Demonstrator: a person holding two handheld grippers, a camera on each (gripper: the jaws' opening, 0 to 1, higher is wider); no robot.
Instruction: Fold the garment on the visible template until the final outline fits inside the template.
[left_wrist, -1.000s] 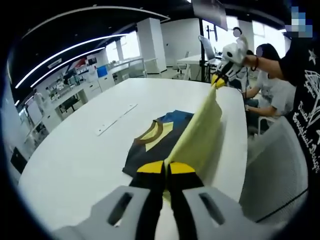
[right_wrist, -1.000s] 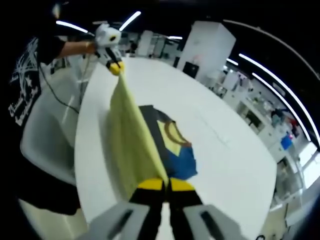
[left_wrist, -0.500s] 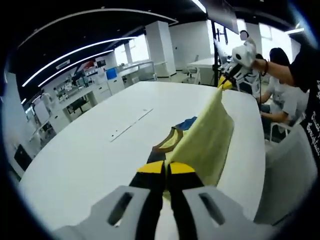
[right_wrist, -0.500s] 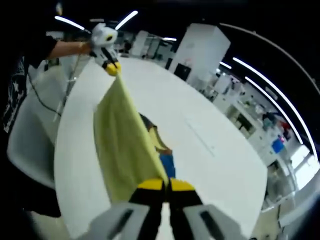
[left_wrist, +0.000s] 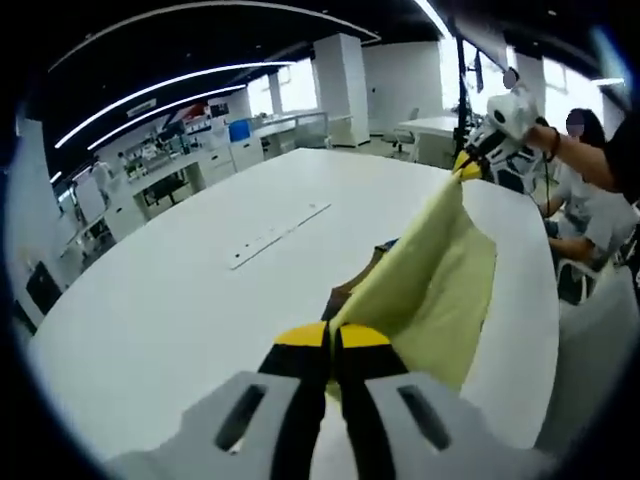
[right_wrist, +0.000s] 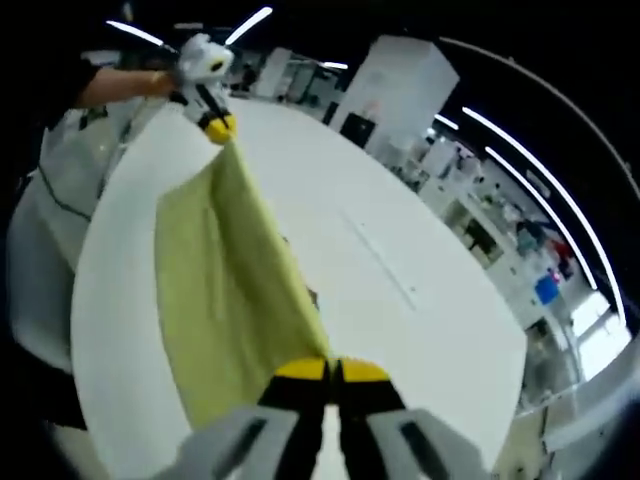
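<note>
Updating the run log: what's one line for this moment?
left gripper: shut on garment | right gripper: shut on garment | garment: lifted over table

garment hangs stretched above table, between left gripper at 6 o'clock and right gripper at 1 o'clock | strip lies on table at 11 o'clock, well apart from garment
</note>
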